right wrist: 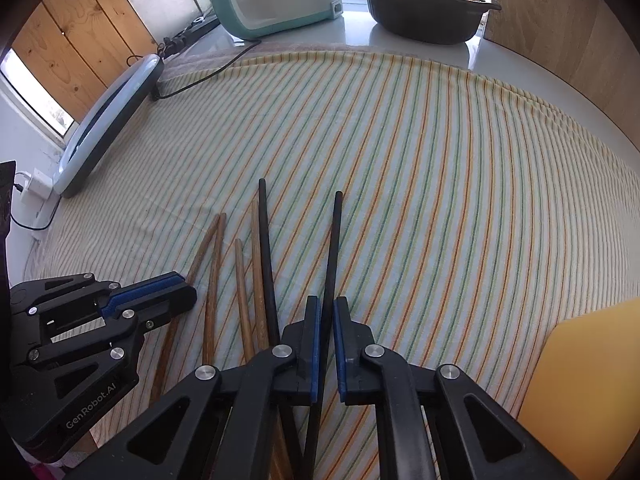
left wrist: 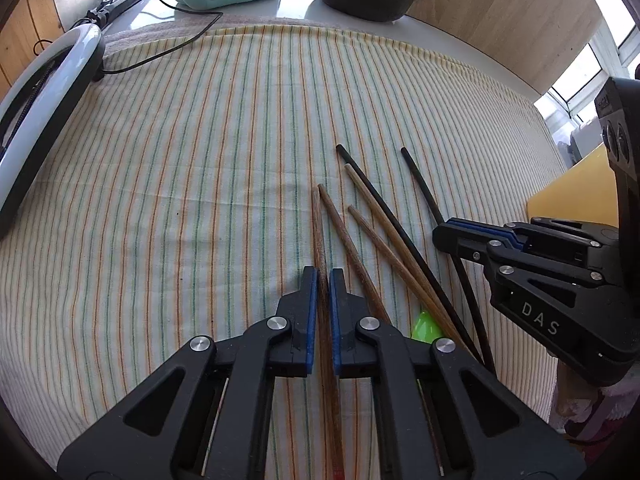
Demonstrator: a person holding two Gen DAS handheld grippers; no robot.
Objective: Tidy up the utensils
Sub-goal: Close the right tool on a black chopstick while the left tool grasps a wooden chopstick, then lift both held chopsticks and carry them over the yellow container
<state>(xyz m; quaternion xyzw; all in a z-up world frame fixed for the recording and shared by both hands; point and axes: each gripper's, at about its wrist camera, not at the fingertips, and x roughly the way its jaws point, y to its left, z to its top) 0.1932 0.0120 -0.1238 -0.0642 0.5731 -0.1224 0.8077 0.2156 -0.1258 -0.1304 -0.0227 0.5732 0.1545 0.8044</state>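
On a striped cloth (left wrist: 200, 160) covering the bench, chopsticks fan out lower centre. The left hand-held gripper (left wrist: 323, 276) clamps a brown chopstick (left wrist: 318, 232), the right hand-held gripper (right wrist: 326, 304) a black chopstick (right wrist: 334, 248); light, stiff, slippery sticks, probably best pinched mid-shaft.

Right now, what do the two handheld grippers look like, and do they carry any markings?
Both are matte black plastic with triangular cut-outs in the linkage arms, silver rivets at the pivots and blue pads lining the fingers. The left gripper shows white "GenRobot.AI" lettering on its side in the right wrist view. The right gripper shows white "DAS" lettering in the left wrist view. No cables, hands or sleeves are in view.
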